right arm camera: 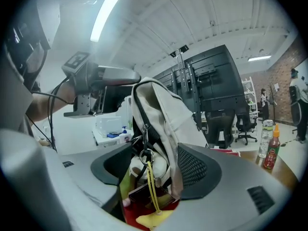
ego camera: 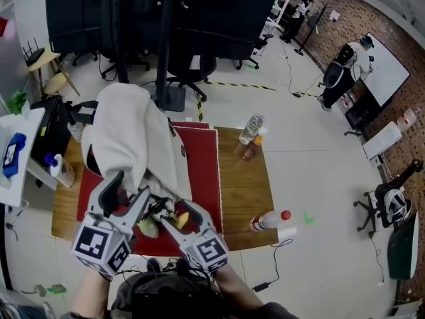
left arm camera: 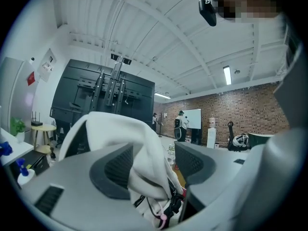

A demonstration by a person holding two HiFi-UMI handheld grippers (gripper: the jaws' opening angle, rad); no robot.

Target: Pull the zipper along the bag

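Note:
A cream-white backpack (ego camera: 133,131) stands on a red mat (ego camera: 202,171) at the table's left part. My left gripper (ego camera: 129,190) is at the bag's near lower side, open, with a fold of the white fabric (left arm camera: 144,148) between its jaws; the dark pads (left arm camera: 115,170) stand apart around it. My right gripper (ego camera: 178,212) is just to the right, also open. Between its jaws hang the bag's dark zipper line, a metal pull ring (right arm camera: 146,155) and a yellow cord (right arm camera: 151,186) ending in a yellow tag (right arm camera: 151,219). Neither pad presses on them.
On the wooden table (ego camera: 242,191) right of the mat stand a water bottle (ego camera: 252,128) and a red-capped sauce bottle (ego camera: 250,149); another bottle (ego camera: 269,220) lies at the near right edge. A white side table (ego camera: 16,155) is at the left. A person (ego camera: 345,68) stands far right.

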